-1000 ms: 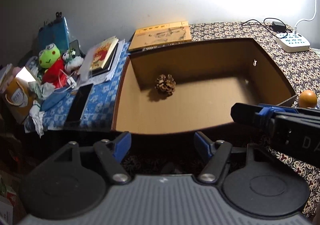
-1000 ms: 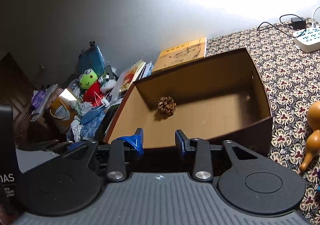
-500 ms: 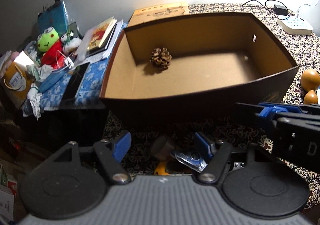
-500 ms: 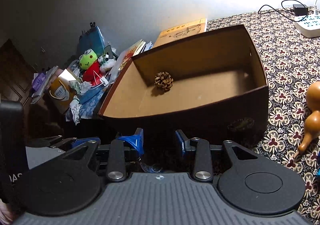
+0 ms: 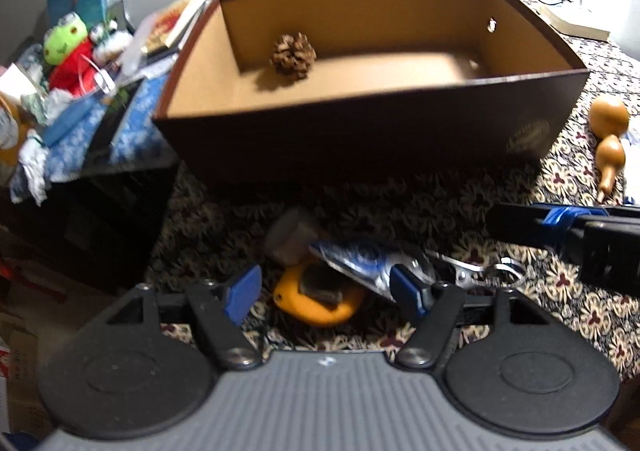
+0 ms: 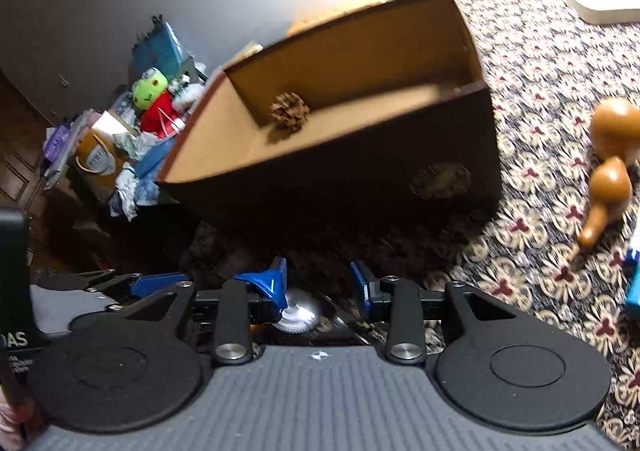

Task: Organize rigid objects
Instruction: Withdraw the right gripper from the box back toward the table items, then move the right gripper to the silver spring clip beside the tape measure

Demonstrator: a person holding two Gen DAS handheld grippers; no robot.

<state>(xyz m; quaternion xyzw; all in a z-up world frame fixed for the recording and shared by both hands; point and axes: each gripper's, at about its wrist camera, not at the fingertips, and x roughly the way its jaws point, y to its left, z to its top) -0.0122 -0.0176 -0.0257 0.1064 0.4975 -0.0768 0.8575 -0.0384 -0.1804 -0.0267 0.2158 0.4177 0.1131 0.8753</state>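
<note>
Both tools, the left tool [image 5: 326, 293] and right tool [image 6: 318, 283], hang released over clutter in front of the brown box [image 5: 360, 143], which holds one pine cone [image 5: 293, 56]. The orange tape measure [image 5: 316, 301] looks best straddled squarely before clenching.

Both grippers pulled back and dipped over the last second, so the brown box [image 5: 360, 139] went from filling the view to sitting further up. That uncovers stuff on the patterned cloth in front of it: an orange tape measure [image 5: 316, 299], a blue patterned piece [image 5: 360, 259] and a metal clip [image 5: 476, 271] between the left gripper [image 5: 324, 291] jaws. The gourd [image 6: 608, 167] shows fully beside the right gripper [image 6: 320, 285]
</note>
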